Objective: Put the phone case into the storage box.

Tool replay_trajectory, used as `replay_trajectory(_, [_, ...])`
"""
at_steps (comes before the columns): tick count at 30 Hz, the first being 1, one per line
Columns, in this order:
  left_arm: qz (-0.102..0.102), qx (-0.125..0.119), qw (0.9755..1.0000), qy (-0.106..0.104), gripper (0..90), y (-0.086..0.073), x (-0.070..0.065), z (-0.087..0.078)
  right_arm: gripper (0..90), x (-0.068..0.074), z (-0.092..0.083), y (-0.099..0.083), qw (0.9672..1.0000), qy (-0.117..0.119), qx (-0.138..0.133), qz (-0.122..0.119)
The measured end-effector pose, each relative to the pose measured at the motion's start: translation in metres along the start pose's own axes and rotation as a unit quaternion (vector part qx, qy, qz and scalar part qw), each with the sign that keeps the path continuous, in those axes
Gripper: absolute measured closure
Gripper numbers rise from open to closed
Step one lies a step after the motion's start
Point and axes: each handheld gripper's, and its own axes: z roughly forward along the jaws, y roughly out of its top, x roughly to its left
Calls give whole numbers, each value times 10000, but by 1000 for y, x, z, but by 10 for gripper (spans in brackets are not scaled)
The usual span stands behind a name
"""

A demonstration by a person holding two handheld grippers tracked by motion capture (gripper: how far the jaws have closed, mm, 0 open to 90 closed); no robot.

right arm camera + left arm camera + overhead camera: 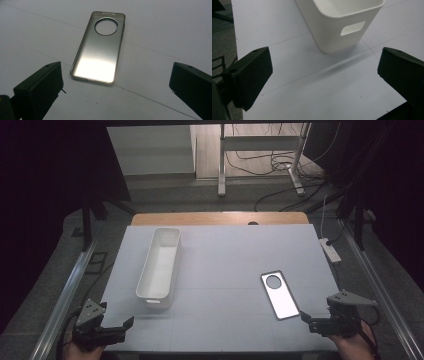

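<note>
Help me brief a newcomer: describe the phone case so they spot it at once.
On the pale table, look to the near right, just ahead of the right gripper. There the phone case lies flat: thin, glossy, with a round cutout at its far end, unlike the deep white bin on the left.

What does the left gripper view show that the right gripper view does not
The left gripper view alone has the white bin, seen from its near end with the handle slot, standing just ahead of the left gripper, whose jaws are wide apart. The right gripper view alone has the phone case, lying flat with its round camera hole at the far end, ahead of the open right gripper. Both share the pale table top and a pair of black jaws holding nothing.
</note>
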Motion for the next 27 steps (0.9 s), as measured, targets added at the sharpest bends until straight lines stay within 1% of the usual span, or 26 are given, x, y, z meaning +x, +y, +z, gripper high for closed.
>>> replay_trajectory(3, [-12,0,10000,8,5,0,0,0,0,0,2,2,10000,3,-11,-27])
replay_trajectory(6, [-33,-4,10000,-1,4,0,1,0,0,0,5,5,9999,98,38,-20])
replay_trajectory(9, [-31,-5,10000,-3,3,0,1,0,0,1,6,6,9999,101,43,-91])
replay_trajectory(17, [-11,8,10000,1,3,0,0,0,0,2,10,11,9998,161,24,-130])
replay_trajectory(22, [-2,13,10000,6,4,0,0,0,0,0,13,13,9997,200,79,-99])
replay_trajectory(27, [-8,12,10000,6,4,0,0,0,0,-2,15,16,9998,175,91,-77])
